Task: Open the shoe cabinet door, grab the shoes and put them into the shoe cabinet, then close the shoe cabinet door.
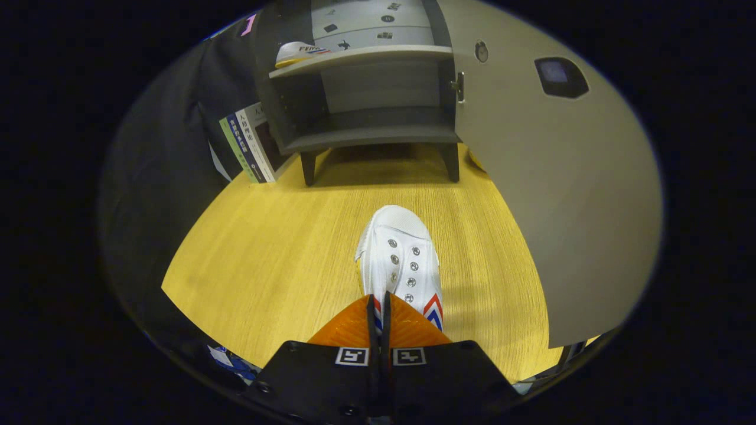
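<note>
Wood floor (266,248); tool (378,307) pinching shoe (398,254)

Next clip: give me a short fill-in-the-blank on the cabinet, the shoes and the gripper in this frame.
1. The door of the shoe cabinet stands ____.
2. The gripper is pinched on the heel edge of the white ____.
3. The second shoe lies on the cabinet's ____ shelf.
4. Books lean beside the cabinet on the side away from its ____.

Missing words: open; shoe; upper; door
</note>
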Action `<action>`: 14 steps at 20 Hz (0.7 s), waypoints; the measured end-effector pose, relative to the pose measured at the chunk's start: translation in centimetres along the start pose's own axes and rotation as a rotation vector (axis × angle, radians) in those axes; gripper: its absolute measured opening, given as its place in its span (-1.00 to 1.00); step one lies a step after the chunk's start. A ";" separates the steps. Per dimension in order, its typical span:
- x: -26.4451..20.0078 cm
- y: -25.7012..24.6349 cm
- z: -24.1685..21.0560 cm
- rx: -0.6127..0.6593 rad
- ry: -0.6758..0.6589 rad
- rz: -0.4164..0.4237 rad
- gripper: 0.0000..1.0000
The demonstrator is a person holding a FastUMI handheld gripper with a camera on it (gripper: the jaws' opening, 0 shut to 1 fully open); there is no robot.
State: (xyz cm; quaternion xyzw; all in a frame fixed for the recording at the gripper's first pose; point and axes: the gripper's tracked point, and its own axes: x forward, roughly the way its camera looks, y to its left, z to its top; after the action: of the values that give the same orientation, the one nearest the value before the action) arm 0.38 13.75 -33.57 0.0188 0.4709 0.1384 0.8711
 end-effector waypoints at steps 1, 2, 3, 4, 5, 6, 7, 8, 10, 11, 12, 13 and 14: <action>-0.3 0.3 1.0 -0.007 -0.017 0.007 -0.98; -0.6 0.6 2.3 -0.008 -0.045 0.013 -0.98; -0.9 1.0 3.4 -0.013 -0.065 0.019 -0.99; -1.2 1.3 4.7 -0.015 -0.084 0.027 -0.98; -1.5 1.8 5.9 -0.013 -0.109 0.036 -0.98; -1.9 2.1 7.2 -0.012 -0.128 0.043 -0.98; -2.0 2.4 8.3 -0.014 -0.144 0.050 -0.98; -2.3 2.7 9.6 -0.011 -0.171 0.054 -0.99; -2.8 3.2 12.1 -0.014 -0.202 0.066 -0.98; -2.9 3.5 13.2 -0.011 -0.223 0.071 -0.99; -3.2 3.7 14.4 -0.012 -0.240 0.074 -0.99; -3.3 3.9 15.6 -0.016 -0.253 0.079 -0.98; -3.6 4.1 16.9 -0.017 -0.277 0.079 -0.98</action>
State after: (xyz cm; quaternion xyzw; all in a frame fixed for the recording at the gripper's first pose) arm 11.57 18.37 -20.59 0.0491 0.3439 0.1727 0.9217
